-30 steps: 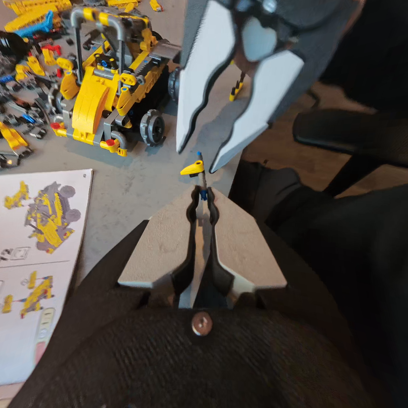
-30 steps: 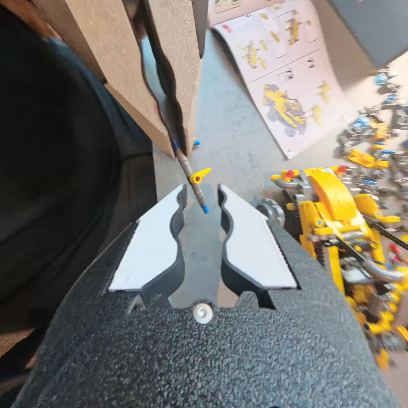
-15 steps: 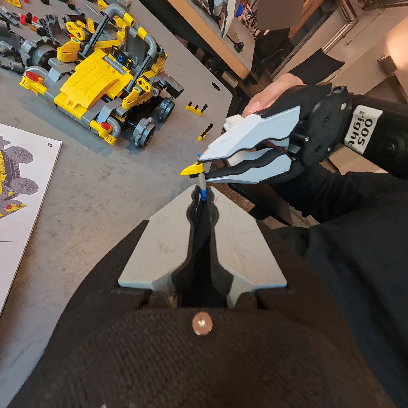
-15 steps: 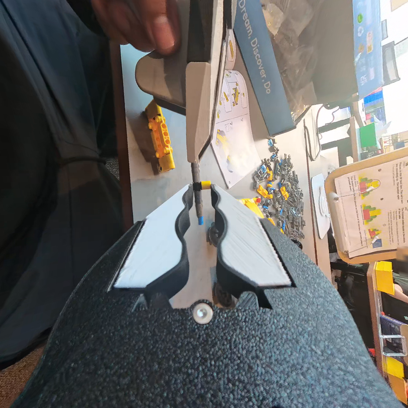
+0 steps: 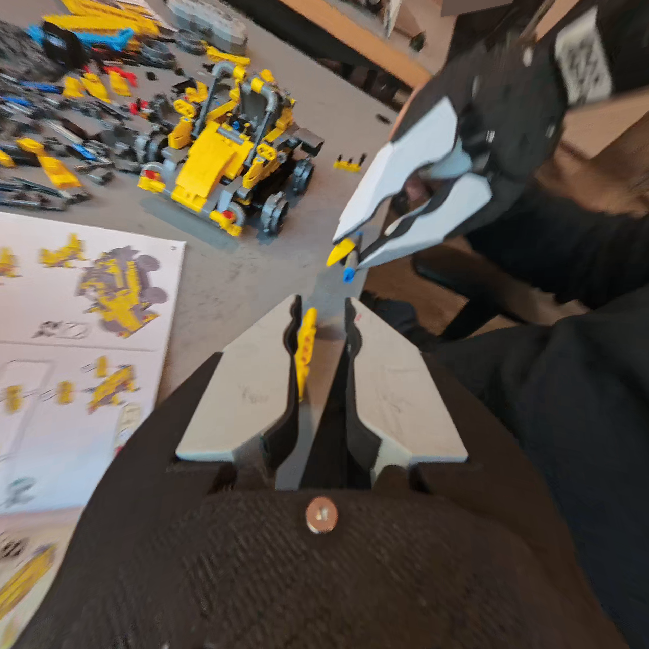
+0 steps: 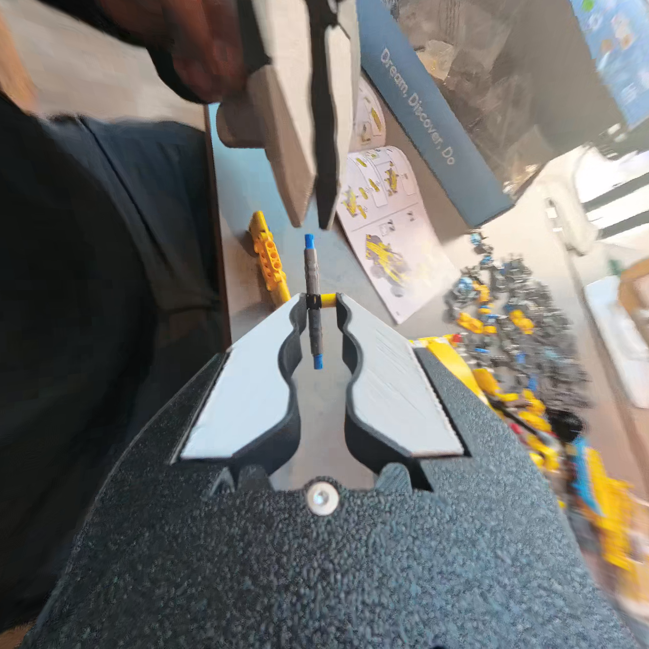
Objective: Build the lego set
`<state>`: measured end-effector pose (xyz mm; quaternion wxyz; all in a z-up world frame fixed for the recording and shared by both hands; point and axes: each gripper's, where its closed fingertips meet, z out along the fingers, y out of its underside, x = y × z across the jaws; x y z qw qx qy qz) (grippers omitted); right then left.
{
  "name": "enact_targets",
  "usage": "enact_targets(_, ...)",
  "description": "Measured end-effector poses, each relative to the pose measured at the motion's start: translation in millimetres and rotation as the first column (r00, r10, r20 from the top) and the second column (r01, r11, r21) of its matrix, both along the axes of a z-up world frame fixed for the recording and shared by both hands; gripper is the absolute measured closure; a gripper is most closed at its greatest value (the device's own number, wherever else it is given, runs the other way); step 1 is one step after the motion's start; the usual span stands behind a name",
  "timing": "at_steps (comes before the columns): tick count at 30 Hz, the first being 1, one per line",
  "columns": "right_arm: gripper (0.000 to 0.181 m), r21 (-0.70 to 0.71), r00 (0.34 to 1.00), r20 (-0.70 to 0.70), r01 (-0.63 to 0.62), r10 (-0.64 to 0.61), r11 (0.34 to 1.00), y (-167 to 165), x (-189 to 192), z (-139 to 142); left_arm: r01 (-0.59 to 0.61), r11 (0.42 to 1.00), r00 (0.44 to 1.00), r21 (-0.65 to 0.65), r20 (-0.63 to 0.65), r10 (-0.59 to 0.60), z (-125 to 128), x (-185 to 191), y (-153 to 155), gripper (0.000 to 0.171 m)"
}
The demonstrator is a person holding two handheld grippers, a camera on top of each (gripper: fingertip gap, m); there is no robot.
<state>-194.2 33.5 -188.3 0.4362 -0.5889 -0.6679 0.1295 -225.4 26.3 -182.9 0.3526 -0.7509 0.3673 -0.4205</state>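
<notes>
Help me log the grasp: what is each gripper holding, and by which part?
The right gripper pinches the grey axle at its yellow connector, mid-length. The left gripper is open, holding nothing.

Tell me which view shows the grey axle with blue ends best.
The right wrist view: the grey axle runs full length between the right gripper fingertips. The left wrist view shows only a blurred lower end.

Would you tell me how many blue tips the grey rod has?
2. On the grey rod, one blue tip is at the far end, near the left claw; the other lies between the right claw's fingers.
</notes>
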Motion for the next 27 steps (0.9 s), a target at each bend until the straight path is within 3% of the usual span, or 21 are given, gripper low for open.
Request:
enact_targets(4, 0.165, -0.306, 0.991, -0.130, -0.004, -0.038, 0.952, 9, -3, 5, 0.017, 0.998, 0.986, 0.062, -0.165, -0.007, -23, -22, -2, 0.135)
enact_targets(9, 0.165, -0.598, 0.984, -0.178, -0.088, -0.024, 0.797, 5, -13, -2, 0.095, 0.995, 0.970, 0.016, -0.224, -0.089, -50, -21, -11, 0.127)
enact_targets(12, 0.165, -0.653, 0.980, -0.200, -0.130, -0.004, 0.746, 1, -20, -4, 0.131, 0.991, 0.954, 0.025, -0.275, -0.119, -60, -16, -15, 0.128)
enact_targets(15, 0.165, -0.679, 0.979, -0.203, -0.141, 0.001, 0.721, -1, -24, -9, 0.146, 0.987, 0.935, 0.068, -0.335, -0.116, -68, -15, -13, 0.143)
enact_targets(27, 0.165, -0.705, 0.987, -0.159, -0.111, -0.003, 0.700, 2, -34, -20, 0.182, 0.982, 0.929, 0.042, -0.333, -0.158, -71, -16, -12, 0.167)
